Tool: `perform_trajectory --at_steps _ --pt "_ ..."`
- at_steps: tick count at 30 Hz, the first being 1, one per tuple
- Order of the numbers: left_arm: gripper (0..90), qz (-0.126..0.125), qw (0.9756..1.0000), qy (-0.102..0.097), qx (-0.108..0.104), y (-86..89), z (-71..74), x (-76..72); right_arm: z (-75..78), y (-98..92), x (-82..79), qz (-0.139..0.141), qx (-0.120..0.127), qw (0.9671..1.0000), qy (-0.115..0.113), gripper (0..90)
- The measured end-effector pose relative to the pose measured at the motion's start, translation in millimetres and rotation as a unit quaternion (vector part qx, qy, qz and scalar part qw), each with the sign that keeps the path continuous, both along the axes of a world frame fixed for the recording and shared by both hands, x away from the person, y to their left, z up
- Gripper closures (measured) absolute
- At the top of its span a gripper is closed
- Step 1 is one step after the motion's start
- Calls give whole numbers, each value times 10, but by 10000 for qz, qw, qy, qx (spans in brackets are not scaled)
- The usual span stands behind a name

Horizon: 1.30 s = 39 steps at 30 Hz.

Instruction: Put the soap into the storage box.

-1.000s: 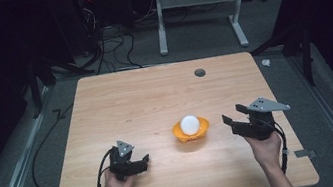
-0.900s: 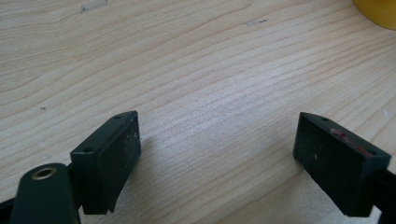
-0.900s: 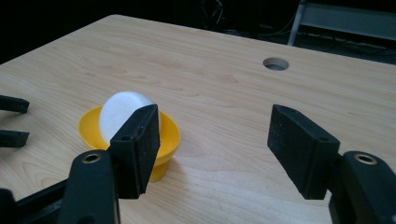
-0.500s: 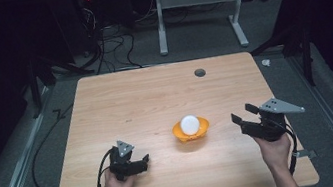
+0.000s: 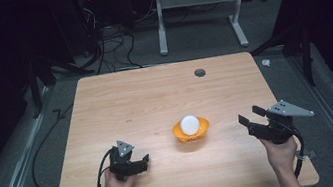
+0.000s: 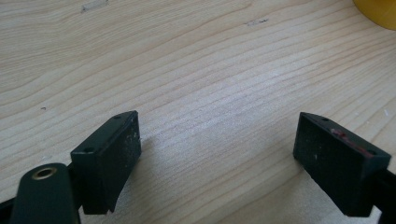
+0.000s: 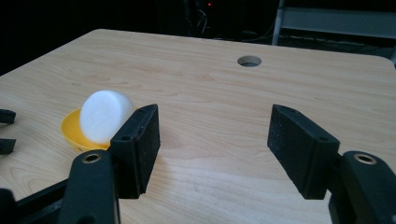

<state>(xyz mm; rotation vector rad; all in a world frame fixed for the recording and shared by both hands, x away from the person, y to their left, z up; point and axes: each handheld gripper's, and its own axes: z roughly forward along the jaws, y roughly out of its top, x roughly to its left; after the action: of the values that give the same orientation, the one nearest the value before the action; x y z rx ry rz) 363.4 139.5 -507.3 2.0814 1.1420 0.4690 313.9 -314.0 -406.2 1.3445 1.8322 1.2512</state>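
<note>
Orange plastic bowl (image 5: 191, 131) holding a round white ball (image 5: 189, 123) sits on the wooden bench (image 5: 155, 100). The left gripper (image 5: 143, 160) and the right gripper (image 5: 248, 114) flank the bowl, about equally near. Both jaws are wide apart and hold nothing.

no readable text

no words, labels, brands, numbers or signs can be read on the wooden table (image 5: 155, 100), and the surfaces elsewhere are plain or too dark to tell.
</note>
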Motion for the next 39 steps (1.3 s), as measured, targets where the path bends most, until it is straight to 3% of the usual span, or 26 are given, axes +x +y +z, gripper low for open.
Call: perform_trajectory --at_steps 23,39 --pt "155 -1 10000 0 1 0 0 0 -175 -108 -45 -152 43 9997 193 355" --pt "155 3 10000 -3 0 -1 -1 -1 -361 -56 -12 -127 95 9990 415 357"
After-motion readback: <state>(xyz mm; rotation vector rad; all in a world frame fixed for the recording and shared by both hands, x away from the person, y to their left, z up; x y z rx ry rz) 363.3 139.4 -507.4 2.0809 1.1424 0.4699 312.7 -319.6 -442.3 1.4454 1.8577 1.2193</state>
